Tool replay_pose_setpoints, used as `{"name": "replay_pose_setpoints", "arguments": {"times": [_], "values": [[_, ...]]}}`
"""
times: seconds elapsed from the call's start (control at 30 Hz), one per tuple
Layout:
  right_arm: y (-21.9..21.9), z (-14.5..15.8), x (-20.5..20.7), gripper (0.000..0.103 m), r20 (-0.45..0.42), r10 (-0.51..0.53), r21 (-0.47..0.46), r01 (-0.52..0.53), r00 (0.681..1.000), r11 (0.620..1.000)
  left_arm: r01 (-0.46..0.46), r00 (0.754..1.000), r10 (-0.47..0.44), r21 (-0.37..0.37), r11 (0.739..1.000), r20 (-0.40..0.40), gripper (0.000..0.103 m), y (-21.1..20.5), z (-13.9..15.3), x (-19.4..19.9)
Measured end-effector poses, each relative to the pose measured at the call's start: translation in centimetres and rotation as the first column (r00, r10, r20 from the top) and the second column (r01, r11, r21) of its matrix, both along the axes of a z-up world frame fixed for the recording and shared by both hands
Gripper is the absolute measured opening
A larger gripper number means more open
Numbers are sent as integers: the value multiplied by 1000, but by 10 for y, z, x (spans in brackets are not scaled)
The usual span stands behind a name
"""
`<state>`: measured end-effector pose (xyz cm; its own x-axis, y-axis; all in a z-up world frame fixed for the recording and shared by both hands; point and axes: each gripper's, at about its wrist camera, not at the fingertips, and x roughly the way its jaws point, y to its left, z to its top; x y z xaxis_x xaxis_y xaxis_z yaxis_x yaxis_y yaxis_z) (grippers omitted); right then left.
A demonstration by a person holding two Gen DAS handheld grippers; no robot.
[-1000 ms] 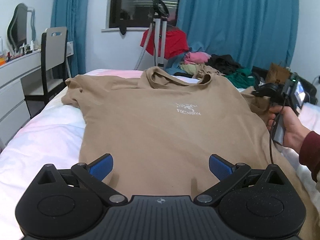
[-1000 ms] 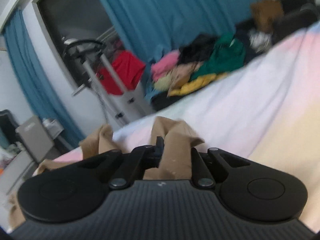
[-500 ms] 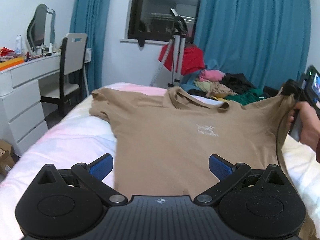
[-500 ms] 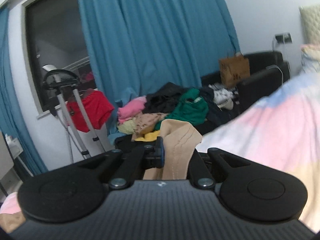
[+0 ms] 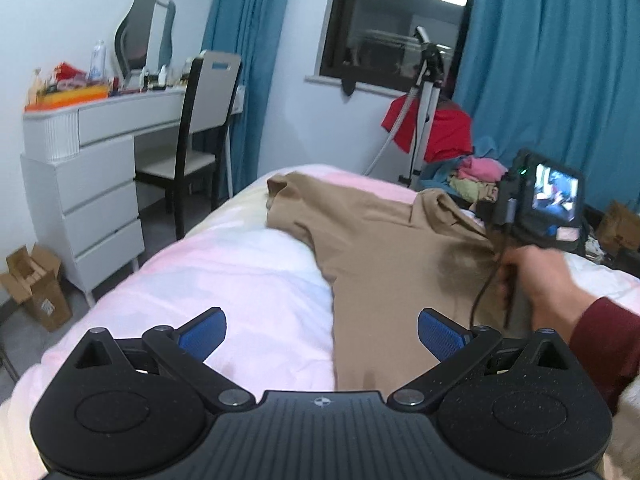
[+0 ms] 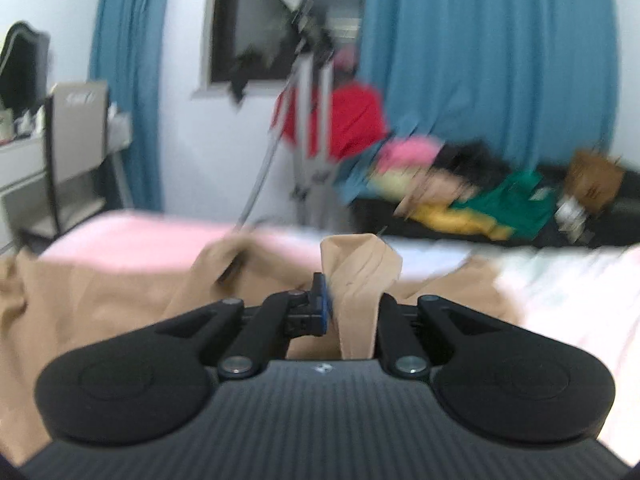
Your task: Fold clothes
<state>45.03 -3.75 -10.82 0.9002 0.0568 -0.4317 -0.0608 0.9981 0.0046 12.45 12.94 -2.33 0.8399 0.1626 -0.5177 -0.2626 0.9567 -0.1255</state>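
A tan T-shirt (image 5: 372,240) lies on the pale pink and white bed (image 5: 240,276), its left sleeve spread toward the far left corner. My left gripper (image 5: 320,330) hovers open over the bed's near edge, nothing between its blue pads. A hand in a dark red sleeve holds my right gripper (image 5: 536,204) over the shirt's middle, folding the right side across. In the right wrist view my right gripper (image 6: 352,304) is shut on a bunched fold of the T-shirt (image 6: 356,272), with more tan cloth below.
A white dresser (image 5: 84,184) with a mirror and a chair (image 5: 200,136) stand left of the bed. A tripod with a red garment (image 5: 436,132) and a pile of clothes (image 6: 460,192) sit beyond the bed under blue curtains. A cardboard box (image 5: 36,284) is on the floor.
My right gripper has carried the shirt's right side leftward over its middle, hiding the printed logo. My left gripper has swung left, so the dresser and floor now show.
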Motion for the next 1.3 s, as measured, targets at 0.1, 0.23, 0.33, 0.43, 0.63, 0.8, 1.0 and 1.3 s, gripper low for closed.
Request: {"name": "replay_pose_setpoints", "arguments": {"times": [0.1, 0.23, 0.33, 0.43, 0.63, 0.8, 1.0, 1.3], "values": [[7, -12, 7, 60, -73, 54, 19, -53, 996, 998, 12, 1000, -12, 12, 1000, -19, 103, -3, -7, 6], [-2, 5, -24, 87, -28, 98, 62, -96, 995, 993, 32, 999, -31, 4, 999, -38, 103, -7, -14, 12], [-11, 24, -51, 87, 2, 131, 101, -131, 991, 986, 44, 998, -44, 23, 999, -36, 103, -13, -14, 10], [-20, 44, -85, 87, 30, 161, 141, -164, 986, 976, 50, 998, -50, 22, 998, -23, 103, -18, -11, 8], [-65, 81, -199, 87, 75, 175, 223, -187, 982, 957, 108, 994, -108, -26, 994, -12, 103, -29, -1, -8], [-108, 98, -308, 87, 75, 166, 278, -181, 983, 943, 203, 979, -203, -37, 978, -4, 103, -52, 9, -29], [-149, 87, -395, 87, 95, 142, 352, -166, 985, 921, 273, 962, -274, 32, 961, -2, 103, -90, 7, -37], [-213, 96, -415, 87, 182, -76, 350, 7, 980, 937, 382, 919, -381, -7, 924, -104, 100, -132, -25, -31]]}}
